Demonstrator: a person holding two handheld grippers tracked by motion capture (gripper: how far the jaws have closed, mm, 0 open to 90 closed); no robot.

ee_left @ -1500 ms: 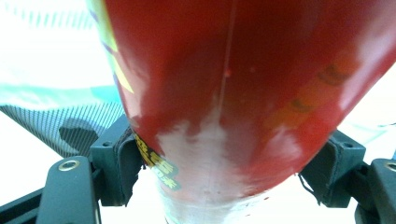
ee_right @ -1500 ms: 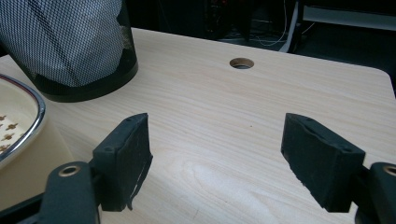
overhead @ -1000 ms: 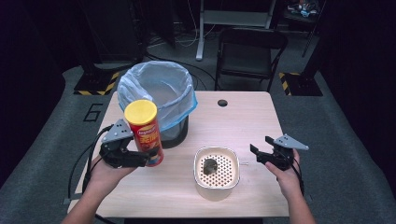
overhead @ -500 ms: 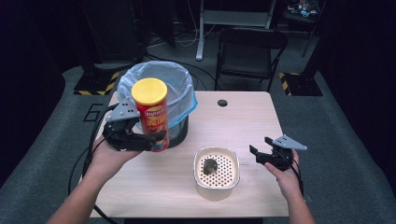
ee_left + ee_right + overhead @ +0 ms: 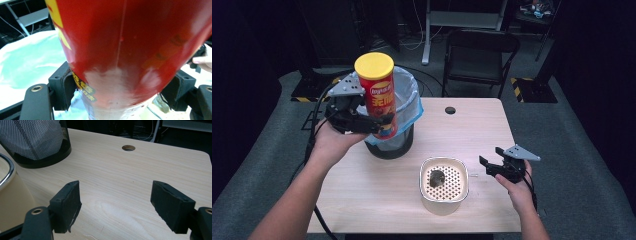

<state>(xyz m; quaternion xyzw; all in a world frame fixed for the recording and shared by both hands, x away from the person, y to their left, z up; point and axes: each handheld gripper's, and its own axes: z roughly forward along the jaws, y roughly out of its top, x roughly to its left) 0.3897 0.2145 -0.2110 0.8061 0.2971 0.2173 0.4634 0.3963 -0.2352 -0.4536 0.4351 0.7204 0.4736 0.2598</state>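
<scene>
Left gripper [image 5: 364,122] pinches chip can [image 5: 379,95], upright, left of frame centre. Lined wastebasket [image 5: 404,107] mouth sits just behind-right. Right gripper [image 5: 499,167] spread, empty.

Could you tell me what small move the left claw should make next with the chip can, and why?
Probably carry it farther over the bin opening before letting go: the left claw grips the chip can upright at the liner's near rim, not yet above the middle.

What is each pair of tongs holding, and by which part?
The left tongs grip the red chip can by its lower body, one pad on each side. The right tongs hold nothing.
</scene>
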